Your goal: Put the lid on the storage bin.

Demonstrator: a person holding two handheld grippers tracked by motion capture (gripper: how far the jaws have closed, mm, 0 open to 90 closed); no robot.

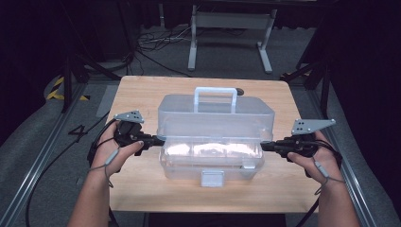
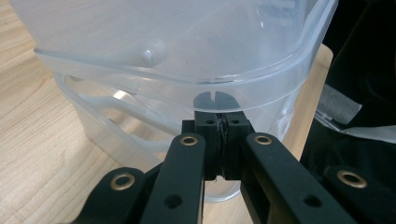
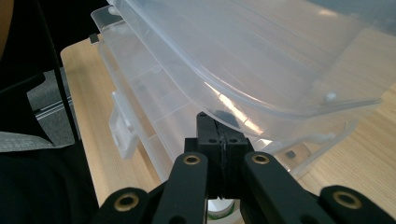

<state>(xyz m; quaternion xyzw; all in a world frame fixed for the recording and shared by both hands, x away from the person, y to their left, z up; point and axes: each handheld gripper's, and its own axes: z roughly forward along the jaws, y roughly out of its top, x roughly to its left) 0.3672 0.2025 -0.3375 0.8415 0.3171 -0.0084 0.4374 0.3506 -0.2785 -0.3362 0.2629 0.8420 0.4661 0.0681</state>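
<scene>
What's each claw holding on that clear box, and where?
Both are shut under the lid rim, one at each end: left claw, right claw. Whether they pinch it can't be told.

Each hand holds a black two-jaw gripper; the left gripper [image 1: 158, 140] and the right gripper [image 1: 263, 145] each carry a grey three-cornered plate on top, drilled with small holes; a thin grey cable trails from each along the bare forearm, with a small grey toggle on it; the jaws are flat black bars with brass-ringed rivets and plain round holes; the square black fingertips [image 2: 209, 127] show small screw heads; no sleeves cover the forearms.
</scene>
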